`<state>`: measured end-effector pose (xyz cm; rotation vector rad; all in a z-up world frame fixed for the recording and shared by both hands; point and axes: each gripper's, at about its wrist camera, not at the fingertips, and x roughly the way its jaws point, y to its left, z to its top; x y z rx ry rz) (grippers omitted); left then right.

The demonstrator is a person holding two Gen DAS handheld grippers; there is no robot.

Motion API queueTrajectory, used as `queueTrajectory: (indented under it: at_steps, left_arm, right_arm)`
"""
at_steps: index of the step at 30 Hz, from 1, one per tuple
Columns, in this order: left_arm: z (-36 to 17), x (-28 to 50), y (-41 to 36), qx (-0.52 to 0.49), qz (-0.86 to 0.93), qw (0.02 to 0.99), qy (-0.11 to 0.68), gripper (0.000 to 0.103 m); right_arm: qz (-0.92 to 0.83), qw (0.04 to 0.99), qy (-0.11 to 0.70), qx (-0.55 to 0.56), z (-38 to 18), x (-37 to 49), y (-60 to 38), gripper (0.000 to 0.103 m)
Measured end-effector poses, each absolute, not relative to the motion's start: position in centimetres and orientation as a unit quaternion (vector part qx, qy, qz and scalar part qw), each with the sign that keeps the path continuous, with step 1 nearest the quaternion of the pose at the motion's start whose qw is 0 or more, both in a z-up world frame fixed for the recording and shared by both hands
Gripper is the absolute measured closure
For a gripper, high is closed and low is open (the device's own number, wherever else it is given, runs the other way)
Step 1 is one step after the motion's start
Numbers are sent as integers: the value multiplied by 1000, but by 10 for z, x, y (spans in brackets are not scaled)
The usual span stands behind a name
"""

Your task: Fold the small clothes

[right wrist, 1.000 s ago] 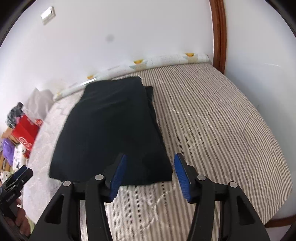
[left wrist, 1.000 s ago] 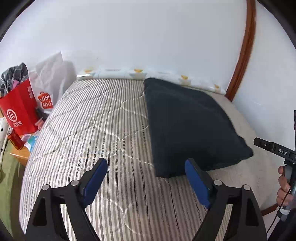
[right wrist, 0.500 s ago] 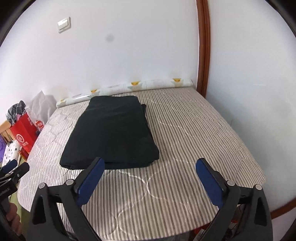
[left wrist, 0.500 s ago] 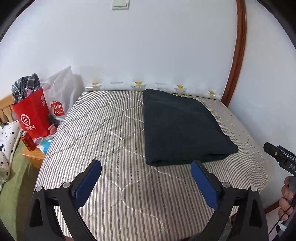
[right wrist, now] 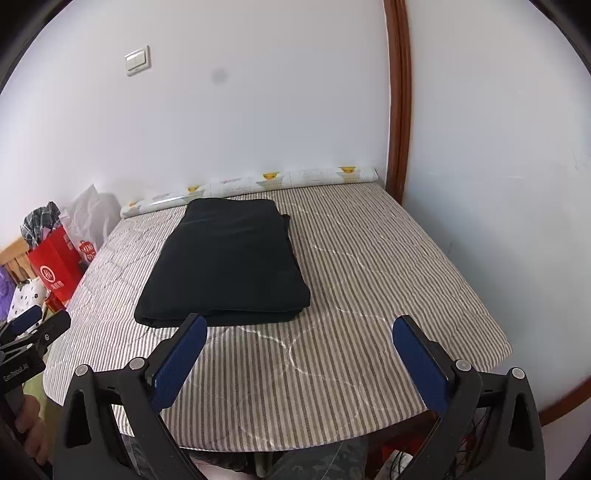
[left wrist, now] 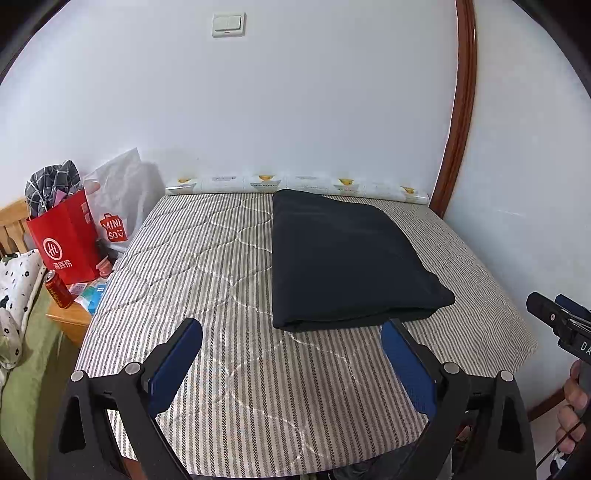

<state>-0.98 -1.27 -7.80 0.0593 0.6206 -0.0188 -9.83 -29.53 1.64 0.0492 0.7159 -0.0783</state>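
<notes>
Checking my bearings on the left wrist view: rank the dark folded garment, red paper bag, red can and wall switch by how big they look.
1. dark folded garment, by far the largest.
2. red paper bag.
3. red can and wall switch look close in size; the switch sits farther off, so I won't rank them.

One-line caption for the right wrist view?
Open right gripper above striped mattress, empty, with the folded black garment lying ahead.

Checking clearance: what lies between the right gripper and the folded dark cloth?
Only bare striped mattress separates the open right gripper from the folded dark cloth, seen in the right wrist view.
</notes>
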Motion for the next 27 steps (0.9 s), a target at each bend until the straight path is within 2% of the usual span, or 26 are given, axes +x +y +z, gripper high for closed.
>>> queueTrajectory:
  at_steps: [27]
  left_arm:
    - [-80, -9, -12, 26, -4, 951, 309, 5]
  right_arm:
    - [-40, 933, 357, 25, 14, -99, -294, 4]
